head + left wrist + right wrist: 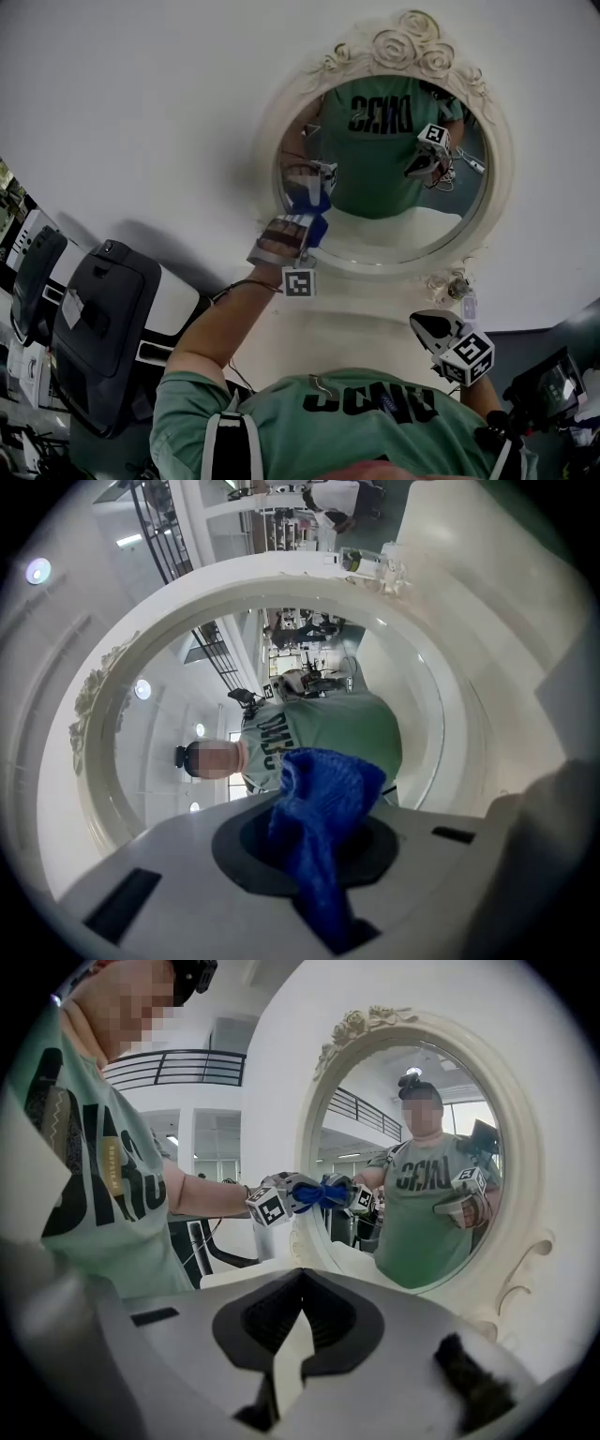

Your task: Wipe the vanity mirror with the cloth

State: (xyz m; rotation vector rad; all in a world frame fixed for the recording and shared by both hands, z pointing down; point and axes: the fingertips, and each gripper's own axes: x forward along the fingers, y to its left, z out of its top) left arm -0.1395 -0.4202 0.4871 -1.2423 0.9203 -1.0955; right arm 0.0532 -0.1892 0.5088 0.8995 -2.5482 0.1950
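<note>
An oval vanity mirror (394, 202) in an ornate white frame (405, 45) stands before me. My left gripper (307, 208) is shut on a blue cloth (317, 223), and the cloth is pressed against the glass at the mirror's left edge. In the left gripper view the cloth (323, 803) bunches out of the jaws of the left gripper (319, 855), close to the glass (309, 658). My right gripper (441, 330) hangs lower right, below the frame and away from the glass. Its jaws are closed on nothing in the right gripper view (298, 1335), which also shows the cloth (323, 1192) at the mirror (422, 1147).
The mirror stands on a white vanity top (361, 319). A small bottle (459, 287) sits by the frame's base. Black and white machines (103, 319) stand at the left, and a dark device (548, 384) is at the lower right.
</note>
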